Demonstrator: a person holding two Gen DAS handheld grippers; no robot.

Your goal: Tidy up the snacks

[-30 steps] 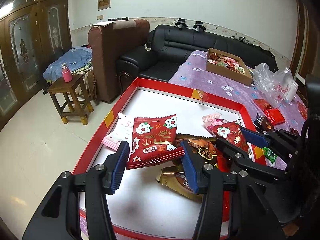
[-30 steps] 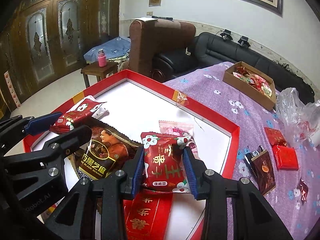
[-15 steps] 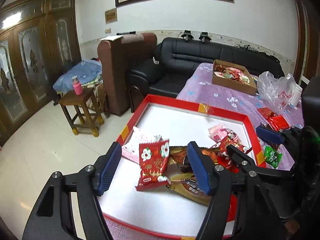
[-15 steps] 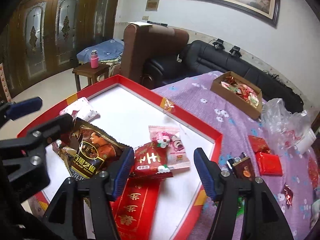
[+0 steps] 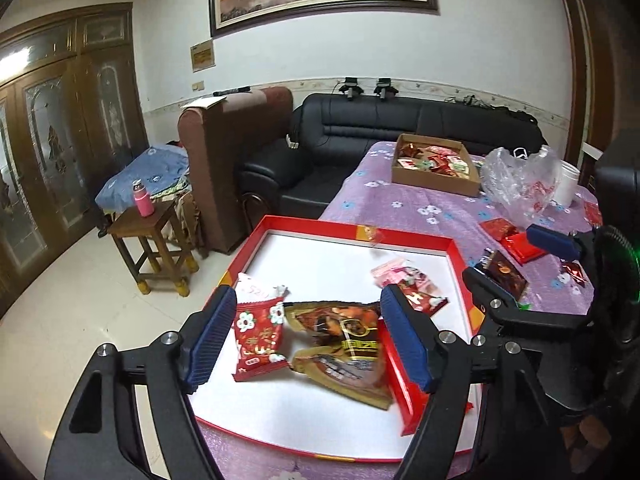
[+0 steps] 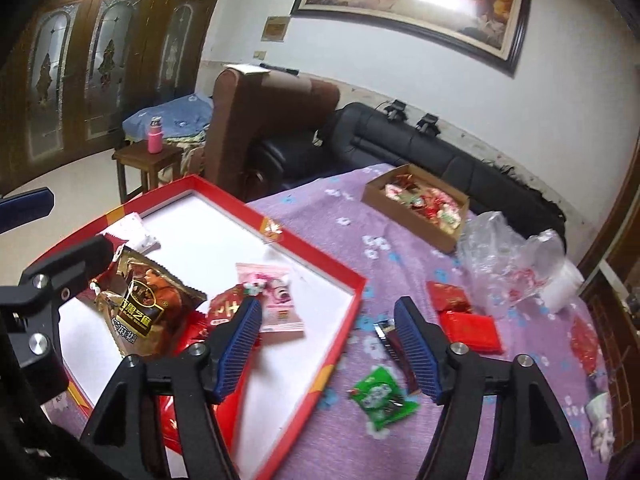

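A red-rimmed white tray (image 5: pixel 348 230) (image 6: pixel 320 252) holds several snack packets. My left gripper (image 5: pixel 308 340) is open and empty above its near part, over a red flower packet (image 5: pixel 256 338) and a brown sesame packet (image 5: pixel 344 344). My right gripper (image 6: pixel 328 346) is open and empty above the tray's right rim. The red packet (image 6: pixel 224 306) lies in the tray beside a pink packet (image 6: pixel 276 300). A green packet (image 6: pixel 382 400), a dark packet (image 6: pixel 394 346) and red packets (image 6: pixel 464 316) lie on the purple cloth.
A cardboard box of snacks (image 5: pixel 436 166) (image 6: pixel 420 204) stands at the table's far side, a clear plastic bag (image 6: pixel 508 256) to its right. A black sofa (image 5: pixel 380 132), brown armchair (image 5: pixel 236 160) and wooden stool with a pink bottle (image 5: pixel 144 200) stand beyond the table.
Both grippers opened and let go of their red packets, which now lie in the tray. Both rose and drew back; the right one swung right over the tray rim.
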